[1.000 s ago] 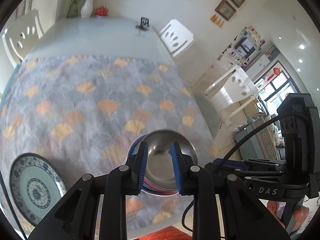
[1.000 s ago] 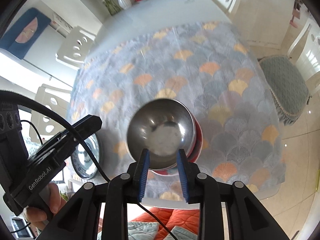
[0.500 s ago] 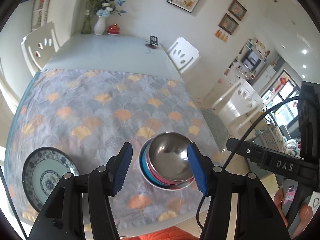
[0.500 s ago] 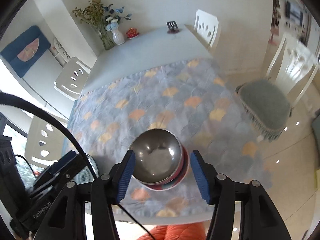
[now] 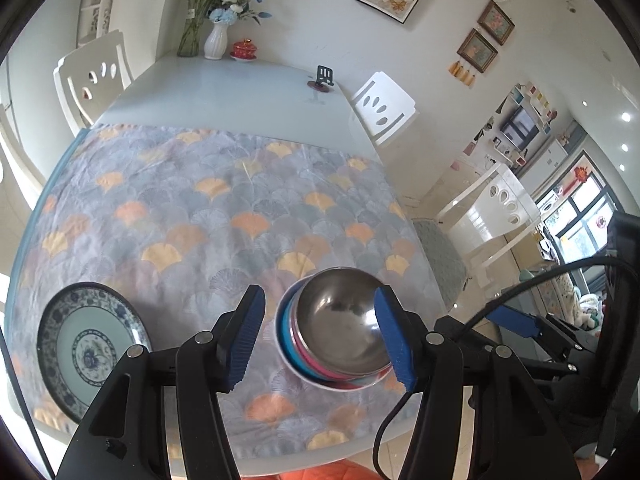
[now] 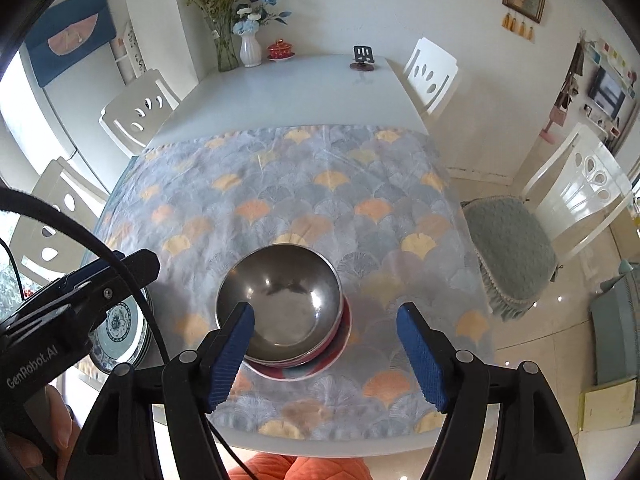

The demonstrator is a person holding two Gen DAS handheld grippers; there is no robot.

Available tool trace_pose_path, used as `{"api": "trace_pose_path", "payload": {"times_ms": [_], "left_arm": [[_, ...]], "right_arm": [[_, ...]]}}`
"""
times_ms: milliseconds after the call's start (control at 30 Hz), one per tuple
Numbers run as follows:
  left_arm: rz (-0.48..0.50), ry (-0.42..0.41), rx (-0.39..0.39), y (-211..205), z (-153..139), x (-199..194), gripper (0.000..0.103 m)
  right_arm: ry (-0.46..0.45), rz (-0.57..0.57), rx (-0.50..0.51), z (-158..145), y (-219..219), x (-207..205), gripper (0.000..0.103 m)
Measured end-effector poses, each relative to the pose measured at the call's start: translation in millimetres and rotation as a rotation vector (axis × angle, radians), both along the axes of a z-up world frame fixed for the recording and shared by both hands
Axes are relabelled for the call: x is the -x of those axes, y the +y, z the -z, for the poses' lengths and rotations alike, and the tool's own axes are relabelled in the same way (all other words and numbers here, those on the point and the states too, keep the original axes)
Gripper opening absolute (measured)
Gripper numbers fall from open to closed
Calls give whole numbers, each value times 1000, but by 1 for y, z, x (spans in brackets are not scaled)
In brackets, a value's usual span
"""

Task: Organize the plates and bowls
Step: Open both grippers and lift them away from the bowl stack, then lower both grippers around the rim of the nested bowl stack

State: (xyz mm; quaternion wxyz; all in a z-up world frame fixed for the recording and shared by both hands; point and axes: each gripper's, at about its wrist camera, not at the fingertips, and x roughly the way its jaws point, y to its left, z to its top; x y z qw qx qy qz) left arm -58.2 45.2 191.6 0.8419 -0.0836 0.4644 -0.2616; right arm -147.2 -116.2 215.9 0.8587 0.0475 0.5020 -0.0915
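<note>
A steel bowl [image 5: 338, 320] [image 6: 280, 300] sits on top of a stack of pink and blue bowls [image 5: 298, 360] on the patterned tablecloth, near the table's front edge. My left gripper [image 5: 319, 338] hangs open above it, a blue pad showing on either side of the bowl and touching nothing. My right gripper [image 6: 326, 356] is over the stack's near side; its jaws are opening and the pads press on nothing. A blue-and-white plate [image 5: 90, 350] [image 6: 120, 328] lies to the left of the stack, half hidden by the left gripper's finger [image 6: 132, 266] in the right wrist view.
The tablecloth [image 6: 320, 200] covers the near half of a pale table [image 6: 300, 92]. At the far end stand vases of flowers [image 6: 250, 50], a red lidded cup [image 6: 281, 49] and a small black stand [image 6: 362, 58]. White chairs [image 6: 432, 74] surround the table. A hand [image 6: 60, 424] holds the left gripper.
Both grippers were nearly shut at the steel bowl's rim; both have opened and drawn back and up. The bowl stays on the stack.
</note>
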Motion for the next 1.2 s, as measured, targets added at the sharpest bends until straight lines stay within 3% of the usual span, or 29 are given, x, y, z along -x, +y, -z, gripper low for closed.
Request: {"api": "trace_pose_path", "payload": {"times_ms": [800,1200], "left_arm": [[-12,69,-31,-29,17,-17,55],[-36,113,-37,-24,29,-21,55]], "right_arm": [[127,-16,-72,29,-29,-26,72],[143,-59,-95,36,-27,-35,72]]}}
